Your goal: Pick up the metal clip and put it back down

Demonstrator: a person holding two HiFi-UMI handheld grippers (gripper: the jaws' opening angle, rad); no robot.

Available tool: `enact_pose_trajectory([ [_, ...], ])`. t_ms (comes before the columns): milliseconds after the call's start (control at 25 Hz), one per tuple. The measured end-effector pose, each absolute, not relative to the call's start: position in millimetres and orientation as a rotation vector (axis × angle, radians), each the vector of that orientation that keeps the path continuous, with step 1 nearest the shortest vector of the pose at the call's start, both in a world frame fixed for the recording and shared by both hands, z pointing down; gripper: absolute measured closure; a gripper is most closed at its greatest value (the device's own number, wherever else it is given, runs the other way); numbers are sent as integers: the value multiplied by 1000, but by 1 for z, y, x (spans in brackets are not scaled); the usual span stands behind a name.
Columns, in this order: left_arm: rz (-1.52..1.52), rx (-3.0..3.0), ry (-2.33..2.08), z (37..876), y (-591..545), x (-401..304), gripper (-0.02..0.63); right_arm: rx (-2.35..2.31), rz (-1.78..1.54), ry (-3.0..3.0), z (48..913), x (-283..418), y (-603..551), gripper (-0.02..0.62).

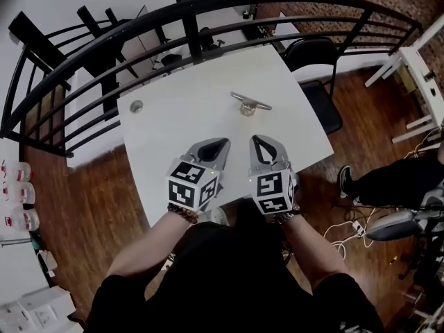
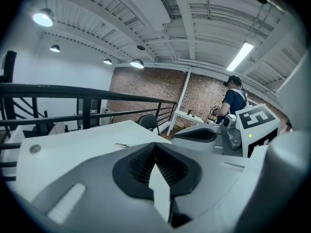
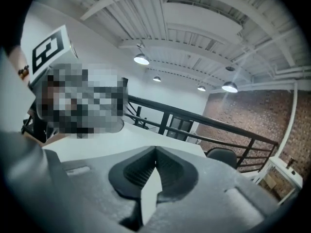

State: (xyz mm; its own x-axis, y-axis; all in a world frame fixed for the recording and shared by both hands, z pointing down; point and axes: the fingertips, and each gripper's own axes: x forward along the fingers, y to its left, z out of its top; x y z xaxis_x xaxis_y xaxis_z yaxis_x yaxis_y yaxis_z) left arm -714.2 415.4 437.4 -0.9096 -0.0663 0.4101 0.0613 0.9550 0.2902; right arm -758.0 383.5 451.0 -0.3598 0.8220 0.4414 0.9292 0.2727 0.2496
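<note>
The metal clip (image 1: 250,103), a small silver piece with a bar across its top, lies on the white table (image 1: 180,127) past the middle. Both grippers hang over the table's near edge, side by side and short of the clip. My left gripper (image 1: 224,143) has its jaws closed tip to tip with nothing between them, as its own view shows (image 2: 155,144). That view also catches the clip (image 2: 121,145) as a thin sliver far ahead on the table. My right gripper (image 1: 255,139) is shut and empty too (image 3: 155,148).
A round grey grommet (image 1: 136,106) sits in the table's far left corner. A curved black railing (image 1: 208,9) runs behind the table, and a black chair (image 1: 312,55) stands at its right. A seated person's leg and shoe (image 1: 347,180) are at the right.
</note>
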Motion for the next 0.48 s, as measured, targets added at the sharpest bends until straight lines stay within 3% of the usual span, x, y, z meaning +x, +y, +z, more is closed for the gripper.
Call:
enact_pose_trajectory([
  [480, -398, -35, -2724, 409, 378, -712, 591, -1712, -448, -2267, 408, -744, 349, 603],
])
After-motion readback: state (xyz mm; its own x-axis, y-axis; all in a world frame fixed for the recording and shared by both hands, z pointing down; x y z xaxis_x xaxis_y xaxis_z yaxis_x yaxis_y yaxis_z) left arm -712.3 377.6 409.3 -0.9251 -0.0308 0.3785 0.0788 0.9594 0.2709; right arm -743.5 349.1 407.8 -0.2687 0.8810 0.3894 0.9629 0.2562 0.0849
